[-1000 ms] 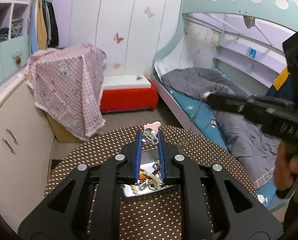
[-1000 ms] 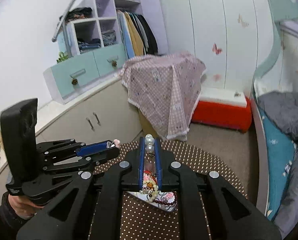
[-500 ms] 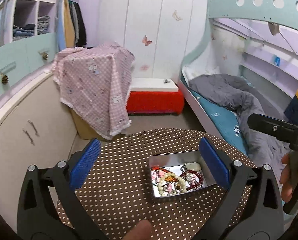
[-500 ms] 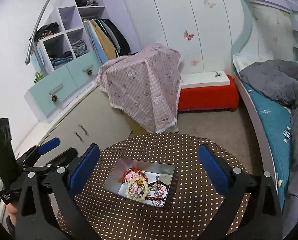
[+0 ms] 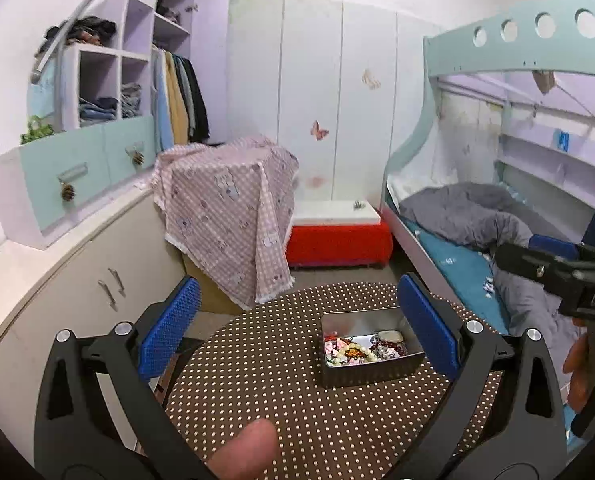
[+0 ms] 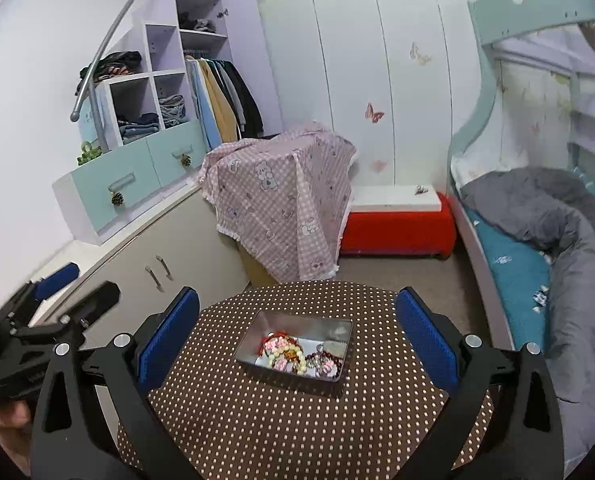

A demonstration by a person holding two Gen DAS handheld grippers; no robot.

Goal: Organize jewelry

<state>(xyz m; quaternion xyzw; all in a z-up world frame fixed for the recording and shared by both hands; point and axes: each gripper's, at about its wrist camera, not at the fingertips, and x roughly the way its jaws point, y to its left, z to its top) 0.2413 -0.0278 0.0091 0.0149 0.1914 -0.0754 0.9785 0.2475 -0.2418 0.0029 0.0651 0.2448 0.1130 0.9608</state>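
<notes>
Here's the round table under its brown, white-dotted cloth (image 6: 297,420), and on it sits the shallow rectangular silver metal tin (image 6: 339,330), a little right of centre from the left camera and near the middle from the right one. Inside the tin lies the tangle of jewelry (image 6: 297,356): cream bead strands, dark red beads, pink pieces, all heaped together. That pile looks light and loose, the strands floppy and likely to snag on each other, the round beads slick against rubber pads, so I'd say pinch one strand mid-loop where it rides clear on top, and lift slowly to let it untangle. The tin itself looks stiff and light, apt to slide on the cloth. Now the claws: the left gripper (image 5: 297,330) has its blue pads spread wide with nothing between them, and the right gripper (image 6: 297,336) the same, gaping and empty. Compared with a second back, both were pinched nearly closed, tips down over the tin; now they've sprung apart and pulled back and up, so the whole tin shows.
</notes>
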